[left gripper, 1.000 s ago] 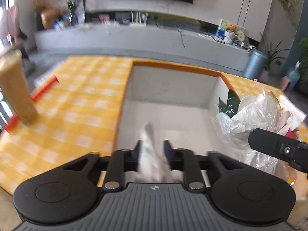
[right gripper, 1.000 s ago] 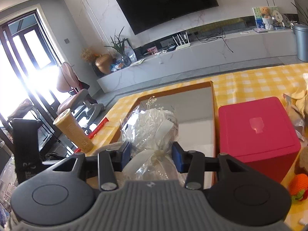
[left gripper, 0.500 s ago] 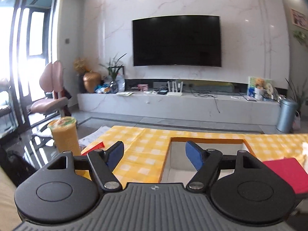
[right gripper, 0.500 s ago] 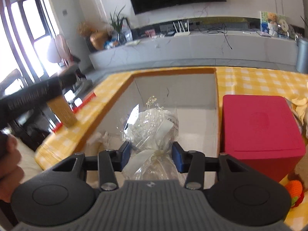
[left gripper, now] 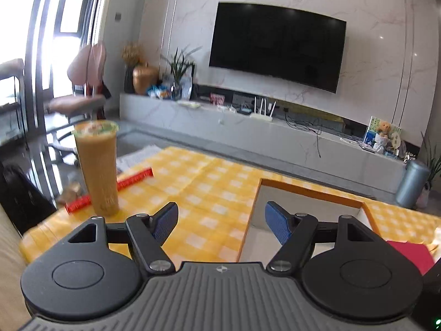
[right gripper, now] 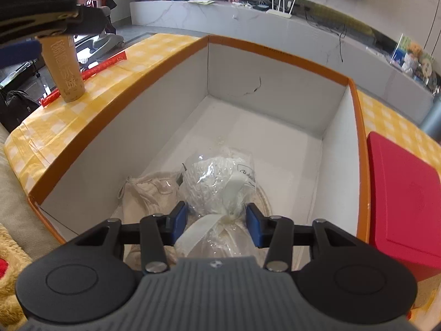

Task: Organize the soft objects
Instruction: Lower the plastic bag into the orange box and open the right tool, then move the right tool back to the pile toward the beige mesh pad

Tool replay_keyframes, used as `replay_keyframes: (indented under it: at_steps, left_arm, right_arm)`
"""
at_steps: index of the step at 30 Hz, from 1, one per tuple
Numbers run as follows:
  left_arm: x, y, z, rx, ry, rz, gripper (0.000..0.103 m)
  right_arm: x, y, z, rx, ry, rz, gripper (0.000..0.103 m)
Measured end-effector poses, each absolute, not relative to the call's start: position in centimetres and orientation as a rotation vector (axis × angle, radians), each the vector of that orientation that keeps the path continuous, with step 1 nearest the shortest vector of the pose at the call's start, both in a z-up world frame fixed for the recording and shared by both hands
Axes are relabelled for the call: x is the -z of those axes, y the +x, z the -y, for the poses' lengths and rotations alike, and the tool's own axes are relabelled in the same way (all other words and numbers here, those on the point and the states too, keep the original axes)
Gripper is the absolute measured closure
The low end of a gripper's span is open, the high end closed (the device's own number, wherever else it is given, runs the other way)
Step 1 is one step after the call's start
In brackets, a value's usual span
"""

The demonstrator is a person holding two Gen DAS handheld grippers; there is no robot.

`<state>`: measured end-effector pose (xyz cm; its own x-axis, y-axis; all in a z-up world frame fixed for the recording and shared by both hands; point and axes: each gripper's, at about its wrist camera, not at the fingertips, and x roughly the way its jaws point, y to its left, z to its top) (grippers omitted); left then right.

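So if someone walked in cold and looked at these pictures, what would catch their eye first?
Probably the big orange-rimmed white cardboard box on the yellow checked tablecloth. The right gripper holds a crinkly clear-plastic-wrapped white bundle over it, beside a cream cloth pouch on the box floor. The left gripper is open with nothing in it, near a tall sealed milk-tea cup.

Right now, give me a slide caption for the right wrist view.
Right gripper lowers a cellophane-wrapped bundle into the orange-rimmed box.

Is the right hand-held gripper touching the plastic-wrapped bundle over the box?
Touching. The right wrist view shows the right hand-held gripper with its blue pads pressed against both sides of the plastic-wrapped bundle, over the box.
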<state>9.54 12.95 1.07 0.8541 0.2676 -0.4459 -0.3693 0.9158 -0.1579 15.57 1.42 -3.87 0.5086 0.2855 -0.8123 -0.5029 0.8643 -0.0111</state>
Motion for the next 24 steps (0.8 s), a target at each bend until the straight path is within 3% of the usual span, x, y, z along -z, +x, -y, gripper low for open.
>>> replay_keyframes:
  at_steps: [6, 8, 9, 11, 13, 24]
  left_arm:
    - [-0.3, 9.4, -13.5, -0.287, -0.281, -0.482, 0.019]
    - [-0.3, 9.5, -12.6, -0.264, -0.246, -0.484, 0.019]
    - [-0.3, 9.5, -12.1, -0.263, -0.231, -0.482, 0.019]
    - [-0.3, 9.5, -11.5, -0.275, -0.209, -0.466, 0.018]
    - [-0.5, 9.3, -10.9, -0.267, -0.183, -0.446, 0.017]
    - [-2.4, 7.8, -10.2, -0.119, -0.209, -0.358, 0.010]
  right_arm:
    - [4.0, 15.7, -0.5, -0.482, -0.175, -0.982, 0.052]
    - [3.8, 15.5, -0.6, -0.475, -0.183, -0.963, 0.039]
    - [3.6, 15.3, -0.7, -0.468, -0.191, -0.944, 0.027]
    - [3.1, 14.9, -0.9, -0.470, -0.207, -0.903, 0.019]
    - [2.6, 14.4, -1.1, -0.484, -0.229, -0.864, 0.004]
    - [-0.1, 10.6, -0.9, -0.518, -0.315, -0.635, 0.003]
